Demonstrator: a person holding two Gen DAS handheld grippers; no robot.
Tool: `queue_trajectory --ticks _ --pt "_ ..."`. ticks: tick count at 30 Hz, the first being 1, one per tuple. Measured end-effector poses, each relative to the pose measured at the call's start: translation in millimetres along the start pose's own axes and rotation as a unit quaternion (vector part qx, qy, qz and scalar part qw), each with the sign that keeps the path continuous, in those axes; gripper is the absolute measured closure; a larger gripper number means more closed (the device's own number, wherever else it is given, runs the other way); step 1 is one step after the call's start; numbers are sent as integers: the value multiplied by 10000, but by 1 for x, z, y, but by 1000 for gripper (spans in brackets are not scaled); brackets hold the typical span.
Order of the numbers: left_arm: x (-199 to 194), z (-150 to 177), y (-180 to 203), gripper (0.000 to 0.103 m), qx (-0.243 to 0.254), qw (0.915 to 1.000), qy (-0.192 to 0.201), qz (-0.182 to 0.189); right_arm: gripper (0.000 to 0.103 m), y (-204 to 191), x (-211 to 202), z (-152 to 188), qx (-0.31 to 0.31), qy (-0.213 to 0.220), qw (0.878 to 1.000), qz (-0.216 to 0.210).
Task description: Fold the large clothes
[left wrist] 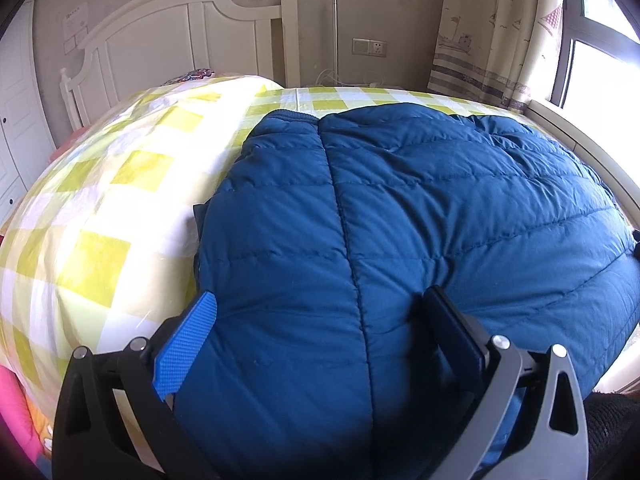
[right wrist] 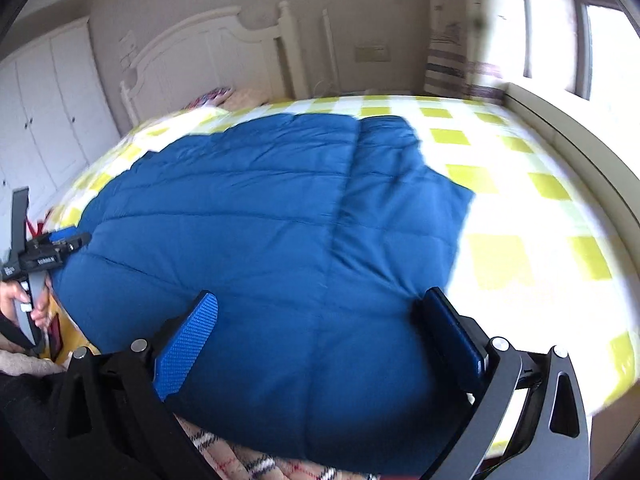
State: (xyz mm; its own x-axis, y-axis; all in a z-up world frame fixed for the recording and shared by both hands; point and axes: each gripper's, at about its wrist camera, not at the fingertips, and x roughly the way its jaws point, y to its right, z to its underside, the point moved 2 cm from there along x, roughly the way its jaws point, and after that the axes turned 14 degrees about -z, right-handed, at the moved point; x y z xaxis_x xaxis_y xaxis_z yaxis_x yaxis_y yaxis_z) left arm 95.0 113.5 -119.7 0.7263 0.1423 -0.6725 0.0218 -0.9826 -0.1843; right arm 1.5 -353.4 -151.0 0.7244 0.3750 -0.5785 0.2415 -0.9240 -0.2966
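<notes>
A large blue quilted down jacket [left wrist: 400, 220] lies spread on the bed with the yellow-and-white checked cover [left wrist: 100, 200]; it also shows in the right wrist view [right wrist: 260, 220]. My left gripper [left wrist: 324, 304] is open, hovering over the jacket's near left edge, fingers apart with fabric between them below. My right gripper [right wrist: 320, 300] is open above the jacket's near edge. The left gripper also shows at the left of the right wrist view [right wrist: 48, 252], held by a hand at the jacket's left side.
A white headboard [left wrist: 180, 32] stands at the far end. A window sill and curtain [left wrist: 500, 32] run along the right. White wardrobe doors [right wrist: 44, 112] stand at the left. A plaid cloth [right wrist: 248, 460] lies under the jacket's near edge.
</notes>
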Motion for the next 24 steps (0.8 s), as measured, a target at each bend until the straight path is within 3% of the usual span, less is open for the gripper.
queue_trajectory --ticks 3,7,9,11,18,24 --pt "0 0 0 2 7 10000 -1 -6 6 40 -27 15 833 293 9959 175" --pt "1 0 1 2 24 10000 -9 -41 9 65 -55 45 1574 745 9839 -392" --pt "2 0 2 2 32 10000 -17 -67 17 69 -63 62 1862 992 9751 -685" --pt "2 0 2 2 38 10000 -19 -79 28 69 -66 75 2104 1070 9637 -1247" --pt "2 -1 0 2 64 9999 -54 -90 29 39 -52 75 1912 1032 9577 -1885" --pt "2 -1 0 2 48 10000 -25 -62 27 21 -28 63 1934 886 9561 -2016"
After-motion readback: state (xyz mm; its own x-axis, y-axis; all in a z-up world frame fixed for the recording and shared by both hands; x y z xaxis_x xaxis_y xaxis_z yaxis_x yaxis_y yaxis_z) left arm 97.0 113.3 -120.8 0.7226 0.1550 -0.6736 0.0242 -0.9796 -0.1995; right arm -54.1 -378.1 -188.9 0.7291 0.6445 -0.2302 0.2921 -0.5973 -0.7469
